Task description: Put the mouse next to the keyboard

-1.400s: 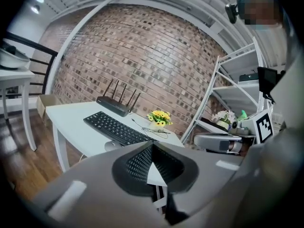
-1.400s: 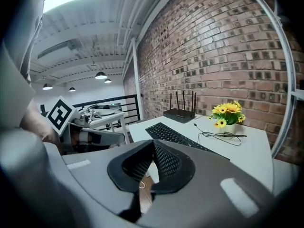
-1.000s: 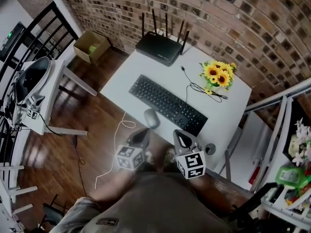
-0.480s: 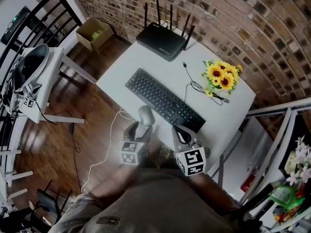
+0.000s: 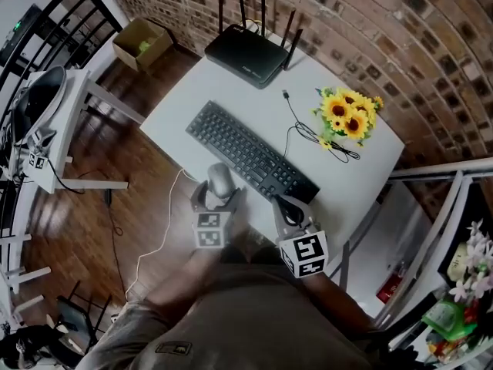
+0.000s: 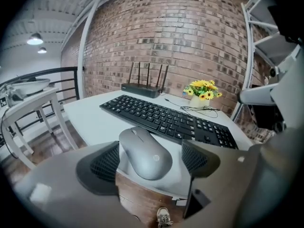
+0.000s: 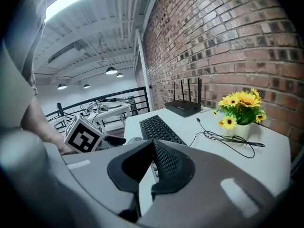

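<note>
Head view: the left claw [image 5: 218,197] straddles the mouse [image 5: 220,182] at the counter's [image 5: 173,122] near edge, with the keyboard [image 5: 250,160] just beyond. Left gripper view: its jaws have just been opening and stand clear of the mouse between them. Right gripper view: the right claw [image 7: 152,148] is closed, gripping nothing.

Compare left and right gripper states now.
Left gripper jaws have just been opening and stand wide astride the mouse, not gripping it; right gripper jaws are together, empty. Left sits at the mouse; right hovers off the keyboard's near right end. Both point toward the keyboard.
</note>
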`<state>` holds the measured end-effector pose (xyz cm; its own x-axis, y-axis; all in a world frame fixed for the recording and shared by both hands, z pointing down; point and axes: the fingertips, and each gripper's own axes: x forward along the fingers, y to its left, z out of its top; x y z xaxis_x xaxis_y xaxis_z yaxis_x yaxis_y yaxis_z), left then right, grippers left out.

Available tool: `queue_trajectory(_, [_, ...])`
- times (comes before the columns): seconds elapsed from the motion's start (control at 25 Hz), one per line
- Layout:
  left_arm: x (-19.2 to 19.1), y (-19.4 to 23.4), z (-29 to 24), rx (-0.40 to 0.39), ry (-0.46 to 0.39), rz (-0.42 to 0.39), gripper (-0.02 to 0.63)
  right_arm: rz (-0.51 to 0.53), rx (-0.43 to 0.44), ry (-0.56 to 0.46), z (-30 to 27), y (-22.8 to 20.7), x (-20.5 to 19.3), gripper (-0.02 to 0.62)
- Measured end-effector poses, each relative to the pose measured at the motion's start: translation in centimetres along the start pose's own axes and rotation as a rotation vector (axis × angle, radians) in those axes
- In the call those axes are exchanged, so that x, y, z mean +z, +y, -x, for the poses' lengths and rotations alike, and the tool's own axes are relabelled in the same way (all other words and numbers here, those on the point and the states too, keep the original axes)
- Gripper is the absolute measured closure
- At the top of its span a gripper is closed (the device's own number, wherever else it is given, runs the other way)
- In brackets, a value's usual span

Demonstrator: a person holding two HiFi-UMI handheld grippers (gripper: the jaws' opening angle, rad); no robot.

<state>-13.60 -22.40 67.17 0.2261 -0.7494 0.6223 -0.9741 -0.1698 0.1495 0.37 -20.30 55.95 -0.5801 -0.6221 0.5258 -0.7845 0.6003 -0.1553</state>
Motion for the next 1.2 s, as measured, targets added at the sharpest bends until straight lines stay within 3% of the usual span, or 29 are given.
queue_trajectory(0.32, [-1.0,0.6,-0.8,0.004,0.055,-0.012,0.245,-0.009,0.002,0.01,0.1,-0.7,-0.4,0.583])
queue_trajectory(0.84, [-1.6,1.1,-0.1,-0.153,0.101,-0.123,0.268,-0.019,0.007,0.003,-1.3,0.7,0.2,0.583])
queue_trajectory(1.0, [-1.3,0.8,0.0,-0.163,0.108,-0.079,0.266,-0.021,0.009,0.007,-1.6,1.3,0.4,0.583])
queue_trajectory(1.2, [-0.8,0.7,-0.6,-0.115,0.114,-0.016,0.241,-0.023,0.007,0.012,-1.8,1.3,0.3,0.583])
